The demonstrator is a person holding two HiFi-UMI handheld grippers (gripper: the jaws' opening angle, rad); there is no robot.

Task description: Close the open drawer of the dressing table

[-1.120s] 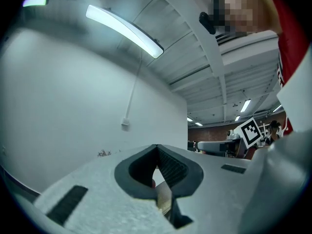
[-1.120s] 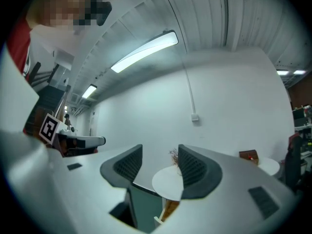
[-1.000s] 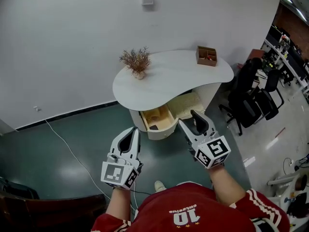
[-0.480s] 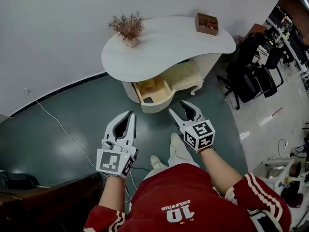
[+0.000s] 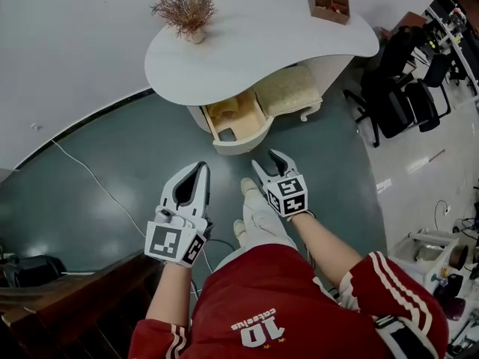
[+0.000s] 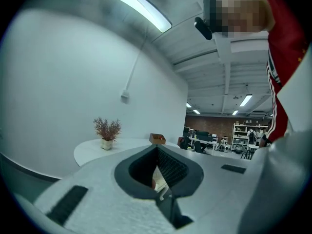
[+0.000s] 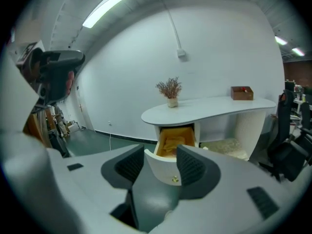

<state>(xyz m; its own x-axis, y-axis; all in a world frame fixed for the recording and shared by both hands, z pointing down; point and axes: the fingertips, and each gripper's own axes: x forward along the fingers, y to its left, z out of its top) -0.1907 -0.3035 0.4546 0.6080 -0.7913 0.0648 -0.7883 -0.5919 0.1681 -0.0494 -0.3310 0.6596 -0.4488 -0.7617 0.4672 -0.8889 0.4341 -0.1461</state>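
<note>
The white dressing table (image 5: 254,51) stands against the wall, its cream drawer (image 5: 235,126) pulled out under the top. The yellow inside shows in the right gripper view, where the drawer (image 7: 173,145) has a small knob on its rounded front. My right gripper (image 5: 269,160) hangs short of the drawer front, open with its jaws closing and nothing between them; the right gripper (image 7: 161,155) points at the drawer. My left gripper (image 5: 200,167) is held to the left, its tips together on nothing. In its own view the left gripper (image 6: 157,149) faces the table top (image 6: 97,150).
A dried plant (image 5: 183,10) and a wooden box (image 5: 329,2) sit on the table top. A cushioned stool (image 5: 288,88) is tucked beside the drawer. Black office chairs (image 5: 400,88) stand to the right. A cable (image 5: 82,178) crosses the green floor; dark furniture (image 5: 67,298) is at lower left.
Both grippers have sunk lower, the right one more. The person has stepped nearer the table, and the drawer now lies just ahead of the right gripper.
</note>
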